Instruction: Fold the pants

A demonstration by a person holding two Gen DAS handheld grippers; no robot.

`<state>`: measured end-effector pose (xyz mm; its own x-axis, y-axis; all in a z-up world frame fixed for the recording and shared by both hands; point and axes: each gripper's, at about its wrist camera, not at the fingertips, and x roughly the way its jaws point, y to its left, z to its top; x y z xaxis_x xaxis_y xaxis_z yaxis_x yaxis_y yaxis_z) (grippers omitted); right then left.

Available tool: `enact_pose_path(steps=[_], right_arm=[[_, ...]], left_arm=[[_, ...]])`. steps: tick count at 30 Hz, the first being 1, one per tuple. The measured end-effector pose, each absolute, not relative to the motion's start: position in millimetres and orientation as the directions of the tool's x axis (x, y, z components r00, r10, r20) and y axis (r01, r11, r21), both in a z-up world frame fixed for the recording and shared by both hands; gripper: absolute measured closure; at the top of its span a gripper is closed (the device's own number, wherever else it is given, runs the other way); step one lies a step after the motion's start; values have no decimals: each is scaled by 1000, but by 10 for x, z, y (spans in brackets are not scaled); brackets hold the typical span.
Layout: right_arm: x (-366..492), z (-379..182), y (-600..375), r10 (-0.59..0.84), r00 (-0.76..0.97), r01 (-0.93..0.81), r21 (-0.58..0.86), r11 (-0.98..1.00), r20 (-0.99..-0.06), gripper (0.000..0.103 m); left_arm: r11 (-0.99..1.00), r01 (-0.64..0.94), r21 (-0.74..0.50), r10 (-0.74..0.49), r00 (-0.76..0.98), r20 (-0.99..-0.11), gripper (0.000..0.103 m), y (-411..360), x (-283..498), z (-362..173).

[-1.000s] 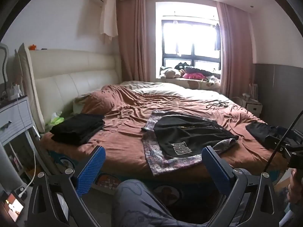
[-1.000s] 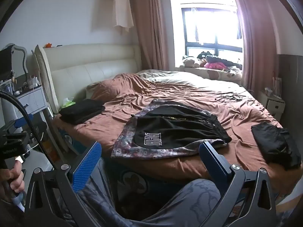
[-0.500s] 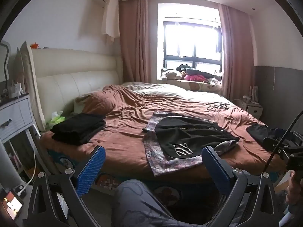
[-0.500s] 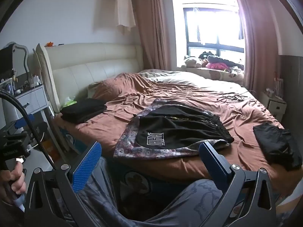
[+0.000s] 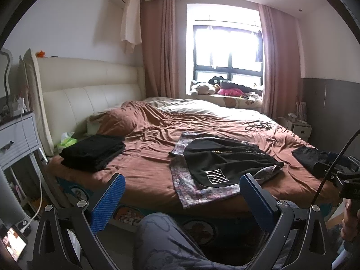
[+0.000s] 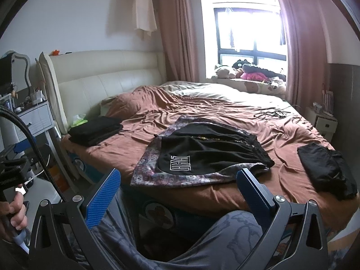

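Both the left gripper (image 5: 182, 193) and right gripper (image 6: 178, 189), jaws spread and holding nothing, hover short of the bed (image 5: 146, 168), where black pants (image 6: 209, 150) lie on a patterned cloth (image 6: 153, 168).

A home bedroom: a wide bed (image 5: 146, 164) with a cream padded headboard (image 5: 90, 94), pink curtains (image 5: 162, 49), and stuffed toys (image 5: 203, 87) on the windowsill.

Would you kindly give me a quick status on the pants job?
Left gripper and right gripper open, empty, short of the bed. Black pants lie spread on patterned cloth, untouched. Nothing in the way.
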<state>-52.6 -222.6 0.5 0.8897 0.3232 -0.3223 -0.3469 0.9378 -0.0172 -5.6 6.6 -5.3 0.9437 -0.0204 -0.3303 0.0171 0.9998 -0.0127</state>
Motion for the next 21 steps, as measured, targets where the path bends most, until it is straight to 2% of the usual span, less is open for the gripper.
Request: enact_pose_path(steps=[21], right_arm=[[-507,-8,-2237,322,890,-342,-6,940,-323,0]], left_arm=[[1000,22,-14,-26,944,-329,1,86,-71,-73]])
